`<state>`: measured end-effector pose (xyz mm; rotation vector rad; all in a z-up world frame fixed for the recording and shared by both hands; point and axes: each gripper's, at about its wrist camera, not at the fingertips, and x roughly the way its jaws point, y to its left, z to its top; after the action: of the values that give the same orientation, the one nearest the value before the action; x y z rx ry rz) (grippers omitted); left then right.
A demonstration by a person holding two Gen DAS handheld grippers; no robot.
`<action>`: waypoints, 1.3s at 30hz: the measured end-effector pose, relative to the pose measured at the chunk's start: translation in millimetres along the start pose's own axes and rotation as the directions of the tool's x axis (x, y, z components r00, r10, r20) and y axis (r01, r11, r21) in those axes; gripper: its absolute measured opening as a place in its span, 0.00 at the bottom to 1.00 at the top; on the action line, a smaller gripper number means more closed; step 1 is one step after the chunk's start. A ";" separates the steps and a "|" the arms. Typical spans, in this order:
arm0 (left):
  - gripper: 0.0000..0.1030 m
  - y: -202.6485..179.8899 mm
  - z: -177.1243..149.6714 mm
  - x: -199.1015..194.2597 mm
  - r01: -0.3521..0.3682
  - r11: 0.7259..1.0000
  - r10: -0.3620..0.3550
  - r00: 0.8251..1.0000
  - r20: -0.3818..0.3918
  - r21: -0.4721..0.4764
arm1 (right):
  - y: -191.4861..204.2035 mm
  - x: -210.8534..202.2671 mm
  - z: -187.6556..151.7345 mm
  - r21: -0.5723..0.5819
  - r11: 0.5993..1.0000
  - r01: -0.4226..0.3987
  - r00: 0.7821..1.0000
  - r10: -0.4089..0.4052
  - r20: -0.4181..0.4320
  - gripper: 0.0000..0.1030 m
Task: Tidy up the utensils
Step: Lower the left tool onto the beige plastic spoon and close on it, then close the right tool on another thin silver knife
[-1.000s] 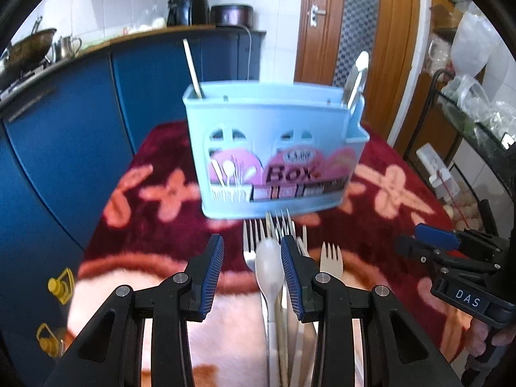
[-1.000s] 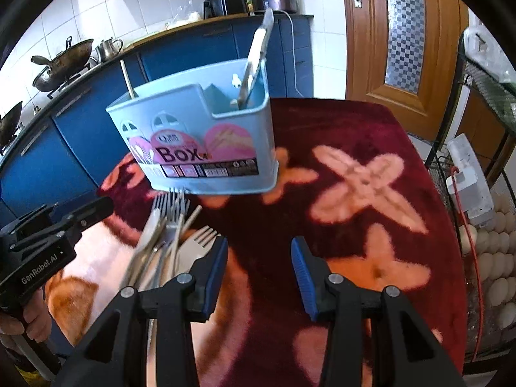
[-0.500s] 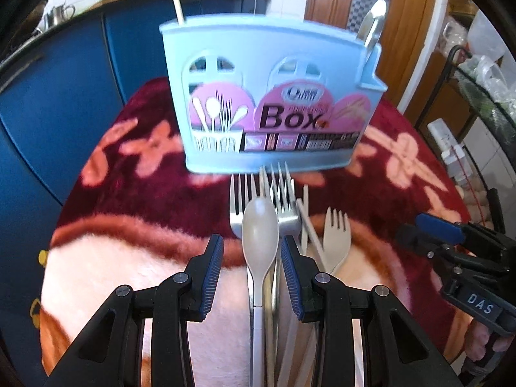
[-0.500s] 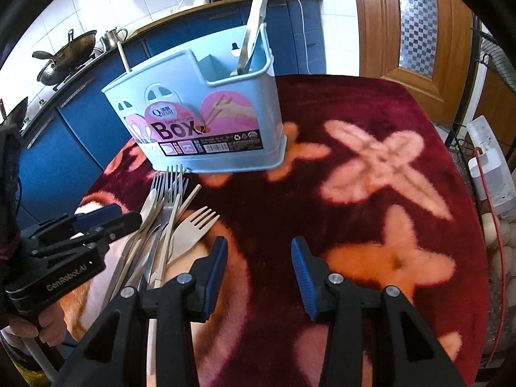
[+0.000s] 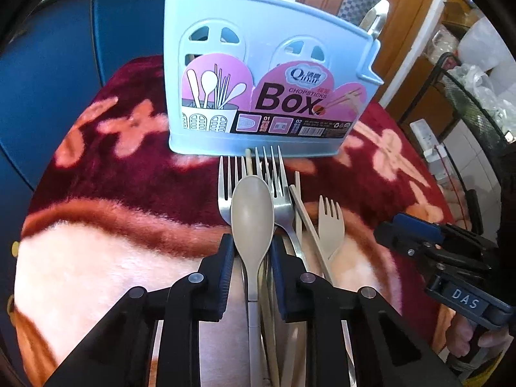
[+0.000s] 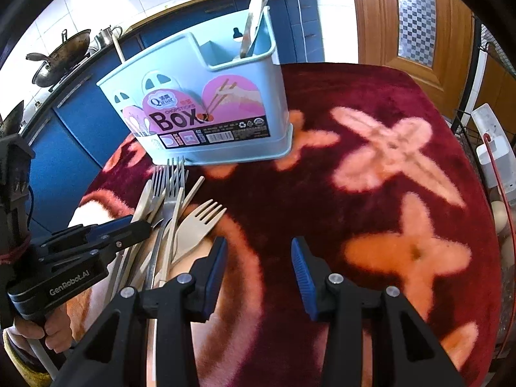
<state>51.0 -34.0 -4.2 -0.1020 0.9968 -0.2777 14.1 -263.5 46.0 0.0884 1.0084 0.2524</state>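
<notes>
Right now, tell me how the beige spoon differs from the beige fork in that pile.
The beige spoon has a smooth oval bowl; the beige fork ends in tines. The spoon lies on top of the metal forks, between the closing left gripper jaws; the fork lies at the pile's right edge, outside them. Both are plain beige with heads toward the blue box.

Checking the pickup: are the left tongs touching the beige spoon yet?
Cannot tell. In the left wrist view the closing left tongs flank the beige spoon closely; contact isn't plain.

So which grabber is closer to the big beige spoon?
Left. The left gripper is closing around the beige spoon, which lies between its pads. The right gripper hangs open over bare cloth beside the pile.
</notes>
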 end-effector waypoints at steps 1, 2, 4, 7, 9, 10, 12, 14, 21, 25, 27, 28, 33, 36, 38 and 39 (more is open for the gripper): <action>0.22 1.2 0.0 -2.4 -0.004 1.000 0.004 1.000 0.006 0.001 | 2.2 -0.4 -0.3 -0.002 1.000 0.003 1.000 -0.003 -0.002 0.43; 0.22 1.9 0.6 -3.9 -0.013 1.000 0.013 1.000 0.013 0.003 | 4.6 -1.1 -0.7 -0.005 1.000 0.006 1.000 -0.006 -0.004 0.43; 0.22 4.2 1.7 -9.6 -0.063 0.998 0.063 0.997 0.038 0.019 | 9.3 -1.6 -1.3 -0.008 1.000 0.009 1.000 -0.009 -0.007 0.43; 0.22 11.0 3.2 -15.0 -0.114 0.993 0.111 0.992 0.060 0.035 | 16.4 -2.8 -2.2 -0.009 1.000 0.010 1.000 -0.010 -0.016 0.43; 0.22 18.4 3.1 -15.5 -0.108 0.994 0.107 0.993 0.053 0.029 | 22.4 -3.0 -3.2 -0.007 1.000 0.006 1.000 -0.007 -0.024 0.43; 0.22 22.0 2.6 -14.9 -0.106 0.994 0.105 0.993 0.047 0.025 | 25.0 -3.0 -3.6 -0.007 1.000 0.005 1.000 -0.005 -0.028 0.43; 0.22 27.2 0.5 -14.7 -0.114 0.993 0.112 0.993 0.045 0.027 | 31.8 -2.7 -4.8 -0.008 1.000 -0.002 0.999 0.001 -0.039 0.43; 0.22 31.8 -0.7 -14.7 -0.116 0.993 0.114 0.992 0.047 0.029 | 38.3 -1.1 -6.0 -0.009 1.000 -0.018 0.998 0.017 -0.058 0.43; 0.22 45.4 0.4 -15.5 -0.096 0.995 0.094 0.993 0.078 0.028 | 58.5 12.4 -3.4 -0.020 0.999 -0.035 0.994 0.033 -0.105 0.29; 0.22 50.7 2.8 -12.4 -0.076 0.997 0.074 0.994 0.080 0.031 | 67.9 19.3 2.8 -0.034 0.999 -0.032 0.993 0.028 -0.116 0.20; 0.22 52.8 2.9 -11.2 -0.063 0.998 0.060 0.995 0.081 0.032 | 71.4 24.9 5.0 -0.037 0.999 -0.024 0.992 0.019 -0.128 0.17; 0.22 53.7 3.0 -10.4 -0.057 0.998 0.054 0.995 0.083 0.033 | 72.8 26.3 5.9 -0.041 0.999 -0.016 0.992 0.011 -0.129 0.17; 0.22 58.6 2.8 -6.0 -0.017 0.999 0.015 0.997 0.079 0.029 | 77.7 31.6 10.9 -0.052 0.999 0.007 0.992 -0.014 -0.124 0.15; 0.22 59.7 1.9 -6.1 -0.007 0.999 0.004 0.996 0.090 0.038 | 82.0 34.7 13.5 -0.063 0.998 0.030 0.991 -0.038 -0.129 0.15; 0.21 59.6 1.2 -6.2 -0.003 0.999 -0.001 0.996 0.094 0.044 | 87.1 36.1 14.0 -0.085 0.995 0.048 0.989 -0.059 -0.133 0.15; 0.21 60.0 1.3 -5.9 -0.001 0.999 -0.004 0.996 0.094 0.046 | 88.5 37.0 14.4 -0.088 0.995 0.052 0.989 -0.064 -0.134 0.15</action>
<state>60.1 25.2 -11.3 -0.0737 0.8962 -0.2943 30.0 -168.1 39.9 -0.0359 1.1333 0.2504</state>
